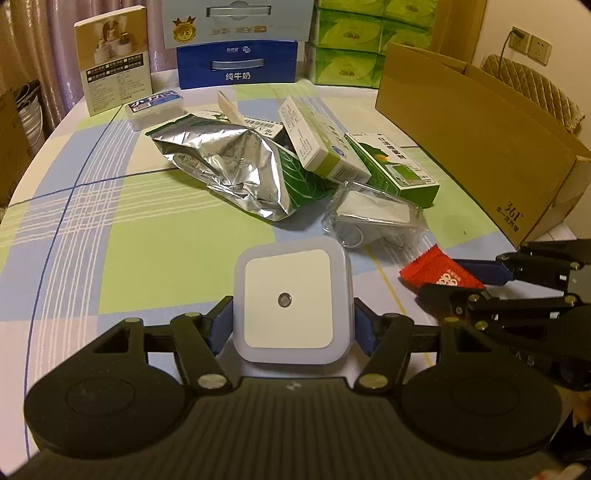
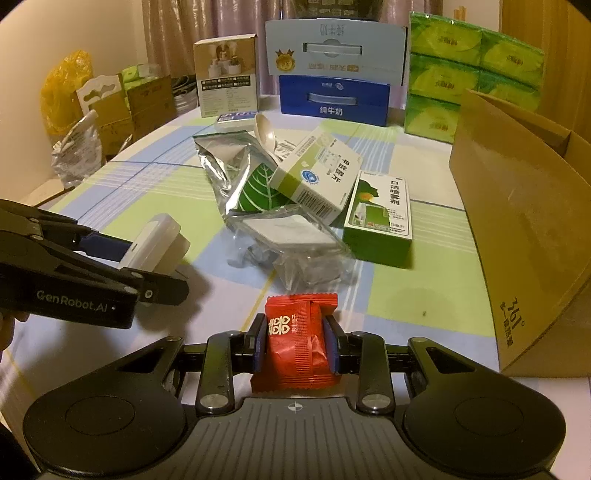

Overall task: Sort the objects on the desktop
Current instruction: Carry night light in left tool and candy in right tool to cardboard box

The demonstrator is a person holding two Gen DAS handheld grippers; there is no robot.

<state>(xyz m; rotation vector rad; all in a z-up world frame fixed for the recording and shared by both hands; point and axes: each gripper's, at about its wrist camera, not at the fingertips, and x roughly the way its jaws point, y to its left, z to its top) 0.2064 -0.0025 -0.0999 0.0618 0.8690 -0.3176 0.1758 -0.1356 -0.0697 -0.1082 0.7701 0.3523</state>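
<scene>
Desktop objects lie scattered over a worktop [image 1: 110, 221] covered with a checked cloth of pale green, blue and white. Nearest, the left tool [image 1: 291, 325] clamps a square white plastic night light with rounded corners and a small round sensor [image 1: 291, 302] between its blue pads, held just above the cloth. Beside it, the right tool [image 2: 295, 347] grips a glossy red crinkled sweet wrapper with white printing [image 2: 297, 347] by its sides.

Just beyond lies a clear plastic bag holding a flat white item [image 2: 291, 232]; what that item is cannot be told. Behind it a crumpled silver foil pouch with a green leaf print [image 1: 236, 166] sprawls open-mouthed, and a white-and-green cardboard medicine box [image 1: 314, 144] leans tilted across it. A darker green rectangular spray box [image 1: 395, 170] lies flat, touching both. A pale plastic spoon [image 2: 264, 129] rests behind the pouch, near a small white-and-blue flat case [image 1: 155, 107].

To the right stands a large open brown corrugated carton [image 1: 480, 136]; its inside is hidden from both views. At the far edge stand a beige upright product box [image 1: 114, 62], a blue milk carton case [image 1: 238, 64] with a light blue case [image 1: 236, 22] stacked on it, and stacked green tissue packs [image 1: 351, 44].
</scene>
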